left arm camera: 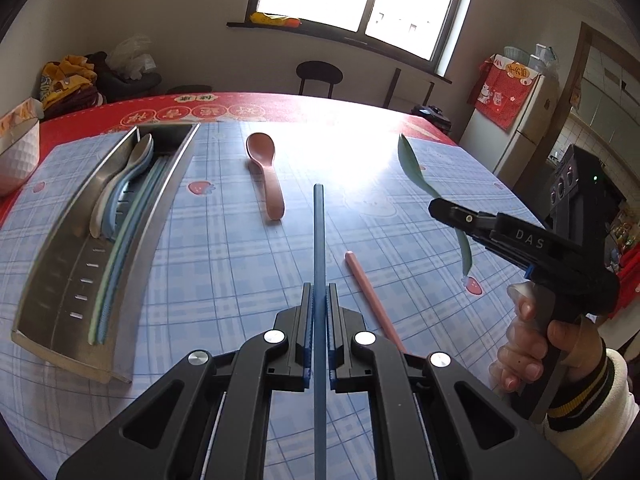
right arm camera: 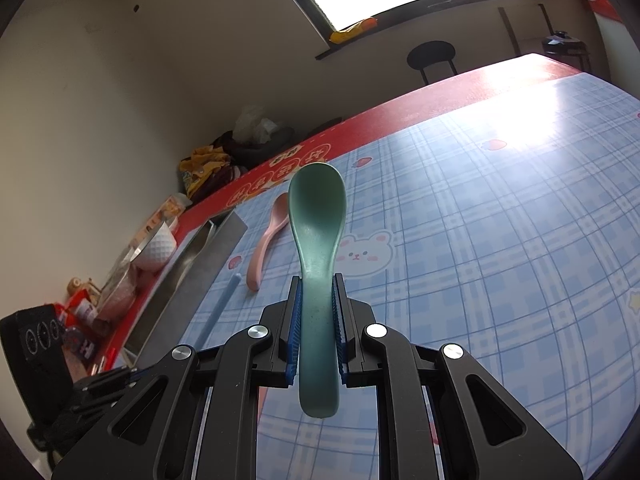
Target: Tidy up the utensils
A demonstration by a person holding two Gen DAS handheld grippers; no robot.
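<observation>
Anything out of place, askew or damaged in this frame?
No damage or spills. Still outside the steel tray: a pink spoon and a pink chopstick lie loose on the tablecloth. The left tool grips a blue chopstick; the right tool grips a green spoon.

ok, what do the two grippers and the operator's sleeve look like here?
Both grippers, left gripper and right gripper, are black plastic linkages with silver round pivot bolts and blue ribbed pads on the fingers. The right one has a pistol-style handle marked "DAS". The sleeve is cream, with a black-and-yellow striped cuff.
</observation>
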